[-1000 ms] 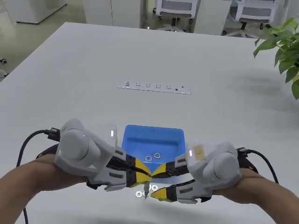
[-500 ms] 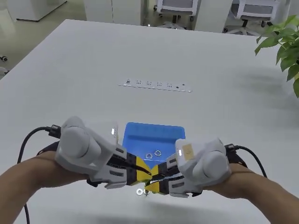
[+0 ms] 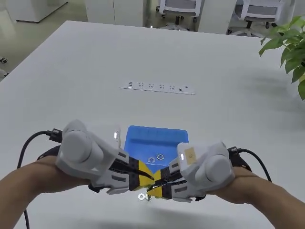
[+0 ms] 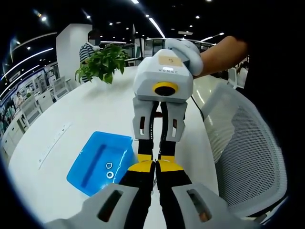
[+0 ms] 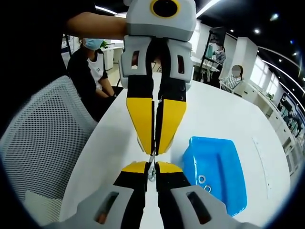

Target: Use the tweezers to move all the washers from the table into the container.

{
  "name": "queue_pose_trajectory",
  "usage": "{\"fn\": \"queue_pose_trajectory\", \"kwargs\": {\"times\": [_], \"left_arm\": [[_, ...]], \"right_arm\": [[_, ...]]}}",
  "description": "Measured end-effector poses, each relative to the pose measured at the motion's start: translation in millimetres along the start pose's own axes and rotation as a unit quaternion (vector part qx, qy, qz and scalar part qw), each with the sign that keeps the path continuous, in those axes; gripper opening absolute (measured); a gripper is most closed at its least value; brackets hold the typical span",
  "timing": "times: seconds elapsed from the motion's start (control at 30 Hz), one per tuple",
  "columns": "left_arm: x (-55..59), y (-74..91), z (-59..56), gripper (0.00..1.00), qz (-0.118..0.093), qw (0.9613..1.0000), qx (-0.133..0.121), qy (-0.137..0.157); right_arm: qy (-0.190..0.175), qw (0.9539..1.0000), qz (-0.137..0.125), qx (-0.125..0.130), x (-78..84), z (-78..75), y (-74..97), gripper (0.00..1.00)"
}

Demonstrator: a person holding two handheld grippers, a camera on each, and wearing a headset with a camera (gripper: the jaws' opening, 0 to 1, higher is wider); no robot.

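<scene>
The blue container (image 3: 157, 137) lies on the white table (image 3: 143, 57) with two washers (image 3: 156, 158) inside it. One washer (image 3: 142, 196) lies on the table just in front of the container. My left gripper (image 3: 146, 175) and right gripper (image 3: 160, 184) meet tip to tip over that spot. The metal tweezers (image 5: 151, 172) sit between the yellow jaws, and both grippers look shut on them. The tweezer tip (image 3: 149, 195) points down beside the loose washer. In the right gripper view the container (image 5: 217, 167) lies to the right with its washers (image 5: 205, 183).
A row of flush sockets (image 3: 157, 88) runs across the table beyond the container. A potted plant (image 3: 290, 43) stands at the right edge. Office chairs (image 3: 178, 9) stand past the far end, and a mesh chair (image 4: 248, 143) is close behind me.
My right gripper has come up and to the left until its jaws meet the left gripper's at the tweezers. It now covers the washers that lay beside the tweezer tip.
</scene>
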State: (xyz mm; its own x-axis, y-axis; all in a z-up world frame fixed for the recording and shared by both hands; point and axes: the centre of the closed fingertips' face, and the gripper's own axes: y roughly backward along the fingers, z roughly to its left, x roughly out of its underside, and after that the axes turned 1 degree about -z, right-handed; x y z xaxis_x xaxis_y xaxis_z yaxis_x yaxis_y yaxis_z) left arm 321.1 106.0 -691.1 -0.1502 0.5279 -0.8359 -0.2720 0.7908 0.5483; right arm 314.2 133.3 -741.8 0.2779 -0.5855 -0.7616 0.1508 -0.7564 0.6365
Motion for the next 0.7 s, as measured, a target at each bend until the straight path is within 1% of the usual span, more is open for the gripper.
{"fn": "queue_pose_trajectory", "kwargs": {"times": [0.07, 0.17, 0.3, 0.37, 0.4, 0.43, 0.5, 0.57, 0.6, 0.63, 0.7], "left_arm": [[0.5, 0.6, 0.0, 0.07, 0.001, 1.0, -0.002, 0.0], [-1.2, 2.3, 0.6, 0.12, -0.007, 1.0, -0.005, 0.004], [-3.3, 6.1, 1.2, 0.15, -0.014, 0.9998, -0.007, 0.009], [-3.3, 7.2, 1.9, 0.2, -0.017, 0.9997, -0.01, 0.011], [-4.3, 8.5, 2.8, 0.21, -0.022, 0.9996, -0.016, 0.009], [-4.4, 9.9, 3.3, 0.23, -0.026, 0.9994, -0.018, 0.013], [-3.8, 12.0, 4.7, 0.26, -0.032, 0.999, -0.024, 0.021], [-1.9, 14.0, 5.3, 0.29, -0.035, 0.9987, -0.029, 0.023], [-0.8, 14.8, 5.6, 0.3, -0.035, 0.9985, -0.031, 0.026], [1.4, 15.6, 5.8, 0.33, -0.033, 0.9983, -0.035, 0.033], [3.3, 16.9, 6.3, 0.38, -0.035, 0.9979, -0.041, 0.037]], "right_arm": [[0.002, 1.0, 0.002, 0.0, 0.1, 0.1, 0.4, 0.07], [0.001, 1.0, 0.0, 0.001, -1.1, -0.4, 1.6, 0.07], [0.0, 1.0, -0.001, 0.002, -2.7, -1.9, 3.9, 0.08], [0.001, 1.0, 0.0, 0.002, -3.4, -2.1, 4.7, 0.08], [0.002, 1.0, -0.001, 0.001, -4.5, -2.4, 5.5, 0.08], [0.002, 1.0, -0.002, 0.002, -6.0, -3.0, 6.5, 0.08], [0.004, 1.0, -0.003, 0.001, -9.0, -3.1, 8.2, 0.08], [0.004, 1.0, -0.005, 0.001, -11.7, -4.1, 10.1, 0.08], [0.004, 1.0, -0.006, 0.001, -13.3, -4.4, 11.1, 0.08], [0.004, 1.0, -0.007, 0.001, -15.4, -5.0, 12.4, 0.08], [0.005, 1.0, -0.008, 0.0, -18.3, -5.5, 14.3, 0.08]]}}
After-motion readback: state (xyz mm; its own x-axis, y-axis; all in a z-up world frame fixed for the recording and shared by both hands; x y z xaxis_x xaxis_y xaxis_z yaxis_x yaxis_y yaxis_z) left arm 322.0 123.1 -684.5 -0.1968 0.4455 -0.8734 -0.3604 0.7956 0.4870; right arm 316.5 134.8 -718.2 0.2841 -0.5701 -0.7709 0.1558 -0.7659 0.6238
